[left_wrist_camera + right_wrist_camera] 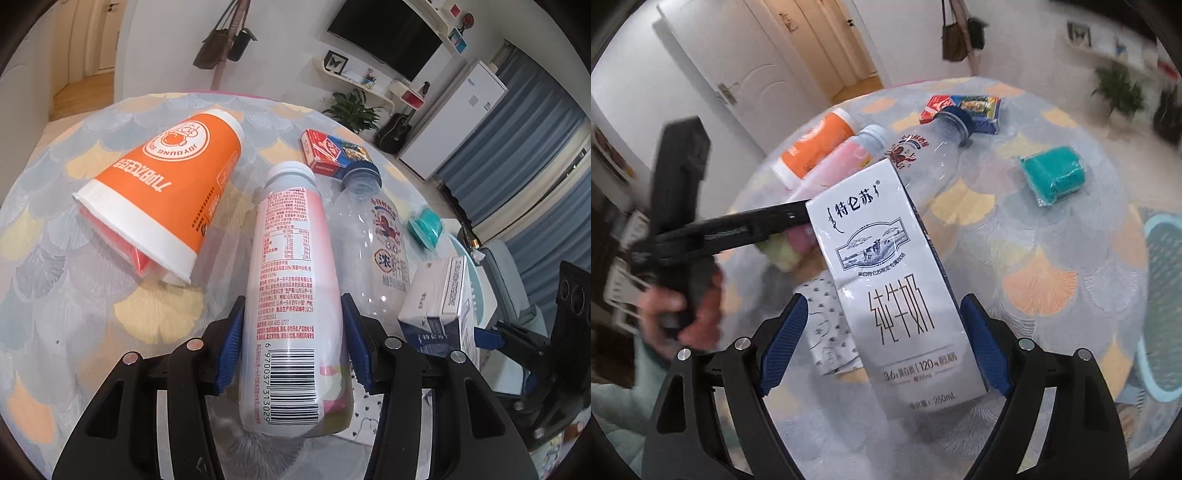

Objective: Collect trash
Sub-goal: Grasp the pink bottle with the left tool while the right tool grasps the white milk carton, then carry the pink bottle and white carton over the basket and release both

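On the bench [55, 314] lie two bottles: one pink yogurt bottle [291, 266] and one clear milk bottle [373, 236]. There is one orange paper cup [166, 184], one white milk carton [894, 280], one red-and-blue card box [332, 151] and one teal wrapped packet [1052, 175].

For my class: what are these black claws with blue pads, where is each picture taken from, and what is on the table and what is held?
No robot here: a person holds a hand tool with a two-finger claw in each hand, with a camera on each looking along its fingers. In the left view, the left claw grips a pink-and-white bottle. In the right view, the right claw straddles a white milk carton; whether it grips is unclear. On the patterned table lie an orange cup, a clear bottle, a red-and-blue box and a teal packet.
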Demonstrator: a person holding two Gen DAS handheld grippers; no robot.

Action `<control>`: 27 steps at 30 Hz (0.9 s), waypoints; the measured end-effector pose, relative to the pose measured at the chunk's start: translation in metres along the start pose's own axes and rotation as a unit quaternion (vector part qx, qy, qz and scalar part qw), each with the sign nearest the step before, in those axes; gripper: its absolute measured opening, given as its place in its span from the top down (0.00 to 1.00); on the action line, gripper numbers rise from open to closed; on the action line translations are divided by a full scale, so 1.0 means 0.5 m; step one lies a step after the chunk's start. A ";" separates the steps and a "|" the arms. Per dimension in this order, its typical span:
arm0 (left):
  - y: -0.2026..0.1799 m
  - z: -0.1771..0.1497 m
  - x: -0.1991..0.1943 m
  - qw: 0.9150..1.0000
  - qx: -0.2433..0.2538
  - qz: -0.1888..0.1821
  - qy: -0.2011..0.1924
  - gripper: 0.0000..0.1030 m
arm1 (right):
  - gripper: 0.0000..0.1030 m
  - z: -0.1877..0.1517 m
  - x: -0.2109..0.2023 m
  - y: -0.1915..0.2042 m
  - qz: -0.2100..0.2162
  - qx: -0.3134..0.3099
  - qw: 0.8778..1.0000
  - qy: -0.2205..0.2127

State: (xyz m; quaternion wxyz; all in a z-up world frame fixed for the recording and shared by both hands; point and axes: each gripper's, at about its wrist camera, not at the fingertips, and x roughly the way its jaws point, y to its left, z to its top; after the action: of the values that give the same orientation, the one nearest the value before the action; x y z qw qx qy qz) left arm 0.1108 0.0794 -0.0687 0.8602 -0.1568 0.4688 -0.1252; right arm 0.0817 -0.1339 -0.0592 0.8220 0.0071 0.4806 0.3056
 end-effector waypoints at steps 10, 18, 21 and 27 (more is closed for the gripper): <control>-0.011 -0.021 -0.025 1.000 0.010 -0.009 -0.005 0.53 | 0.48 -0.005 -0.003 0.021 -0.087 -0.010 0.995 -0.056; -0.039 -0.019 -0.080 0.998 0.013 -0.024 -0.057 0.54 | 0.52 0.006 -0.098 0.023 -0.108 -0.005 0.985 -0.131; -0.059 -0.010 -0.108 0.996 0.020 -0.032 -0.083 0.54 | 0.52 0.011 -0.145 0.002 -0.118 0.012 0.979 -0.165; -0.154 0.032 -0.121 0.991 0.062 -0.058 -0.108 0.54 | 0.52 0.013 -0.234 -0.090 -0.168 0.071 0.957 -0.226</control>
State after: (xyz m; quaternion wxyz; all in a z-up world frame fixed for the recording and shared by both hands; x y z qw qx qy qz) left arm 0.0872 0.0329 0.0160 0.9051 -0.1424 0.3547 -0.1863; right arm 0.0682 -0.2282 0.0225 0.9459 0.0536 0.2970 0.1190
